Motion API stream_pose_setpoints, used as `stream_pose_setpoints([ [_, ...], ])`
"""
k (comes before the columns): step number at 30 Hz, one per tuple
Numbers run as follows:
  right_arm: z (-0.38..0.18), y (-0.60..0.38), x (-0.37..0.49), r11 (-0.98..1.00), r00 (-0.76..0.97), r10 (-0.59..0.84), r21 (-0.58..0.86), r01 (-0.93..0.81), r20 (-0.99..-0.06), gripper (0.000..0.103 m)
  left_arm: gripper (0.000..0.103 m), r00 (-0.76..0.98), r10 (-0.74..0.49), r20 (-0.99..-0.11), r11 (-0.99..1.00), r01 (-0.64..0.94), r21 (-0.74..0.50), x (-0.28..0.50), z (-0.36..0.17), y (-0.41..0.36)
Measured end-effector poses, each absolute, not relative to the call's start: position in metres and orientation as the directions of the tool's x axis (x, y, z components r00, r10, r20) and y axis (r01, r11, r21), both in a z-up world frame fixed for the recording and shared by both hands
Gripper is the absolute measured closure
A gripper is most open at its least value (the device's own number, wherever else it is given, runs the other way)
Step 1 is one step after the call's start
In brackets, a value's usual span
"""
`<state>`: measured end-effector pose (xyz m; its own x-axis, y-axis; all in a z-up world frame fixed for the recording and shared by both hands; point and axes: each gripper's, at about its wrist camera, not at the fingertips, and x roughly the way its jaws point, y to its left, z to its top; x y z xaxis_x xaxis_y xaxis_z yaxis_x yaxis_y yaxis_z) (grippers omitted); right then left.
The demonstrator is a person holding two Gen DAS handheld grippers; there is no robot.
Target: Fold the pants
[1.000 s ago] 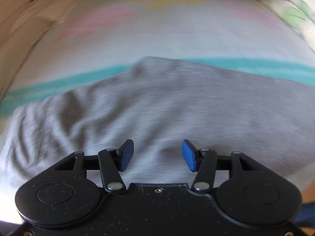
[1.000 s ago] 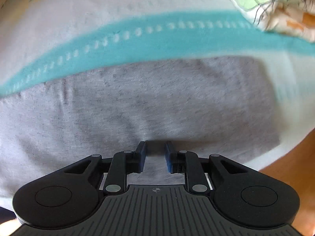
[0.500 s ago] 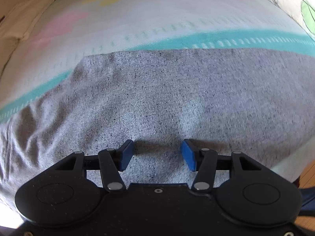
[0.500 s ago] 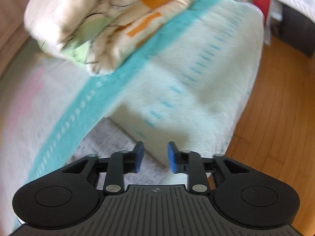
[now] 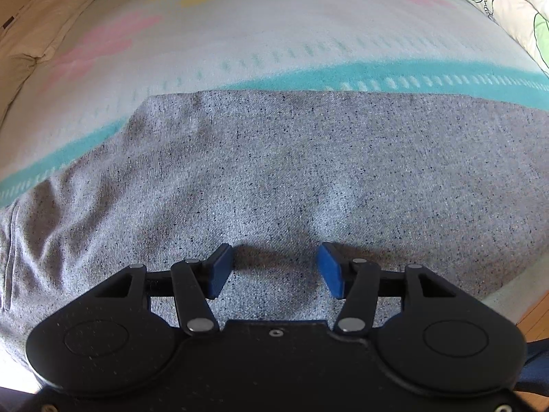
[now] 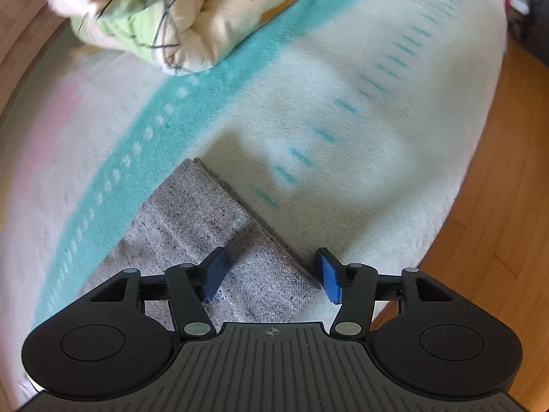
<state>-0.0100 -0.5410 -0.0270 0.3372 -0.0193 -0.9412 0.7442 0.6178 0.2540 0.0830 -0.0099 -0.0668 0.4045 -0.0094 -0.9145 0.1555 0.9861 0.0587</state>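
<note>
Grey speckled pants point(image 5: 291, 171) lie flat on a bed with a pastel blanket point(image 5: 240, 34). In the left wrist view they fill the lower half, with creases at the left. My left gripper point(image 5: 274, 269) is open and empty, low over the cloth. In the right wrist view one end of the pants point(image 6: 219, 223) shows, with stacked edges along its right side. My right gripper point(image 6: 271, 274) is open and empty, its jaws standing either side of that end's near corner.
A folded quilt with green and orange print point(image 6: 178, 10) lies on the bed beyond the pants, also at the right edge of the left wrist view point(image 5: 507, 3). Wooden floor point(image 6: 497, 223) lies past the bed's right edge. A beige pillow point(image 5: 44, 24) sits far left.
My right gripper has swung right to the end of the pants and opened wider. My left gripper has moved in lower over the cloth and stays open.
</note>
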Motion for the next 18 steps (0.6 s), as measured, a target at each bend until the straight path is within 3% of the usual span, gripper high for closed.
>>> stream_pose_setpoints([
  [8, -0.037, -0.557, -0.055, 0.337, 0.417, 0.118, 0.431, 0.837, -0.901, 0.048, 0.043, 0.396, -0.001, -0.918, 0.987, 0.147, 0.062, 0.084, -0.063, -0.013],
  [15, -0.047, -0.554, -0.049, 0.295, 0.488, 0.164, 0.515, 0.805, -0.857, 0.05, 0.044, 0.387, -0.02, -0.922, 0.989, 0.142, 0.038, 0.084, -0.061, -0.01],
  [16, -0.047, -0.552, -0.046, 0.304, 0.487, 0.165, 0.514, 0.802, -0.858, 0.051, 0.044, 0.387, -0.021, -0.922, 0.989, 0.143, 0.037, 0.083, -0.061, -0.009],
  [18, -0.047, -0.549, -0.04, 0.34, 0.459, 0.14, 0.478, 0.81, -0.877, 0.067, 0.044, 0.389, -0.022, -0.921, 0.989, 0.146, 0.038, 0.083, -0.061, -0.009],
])
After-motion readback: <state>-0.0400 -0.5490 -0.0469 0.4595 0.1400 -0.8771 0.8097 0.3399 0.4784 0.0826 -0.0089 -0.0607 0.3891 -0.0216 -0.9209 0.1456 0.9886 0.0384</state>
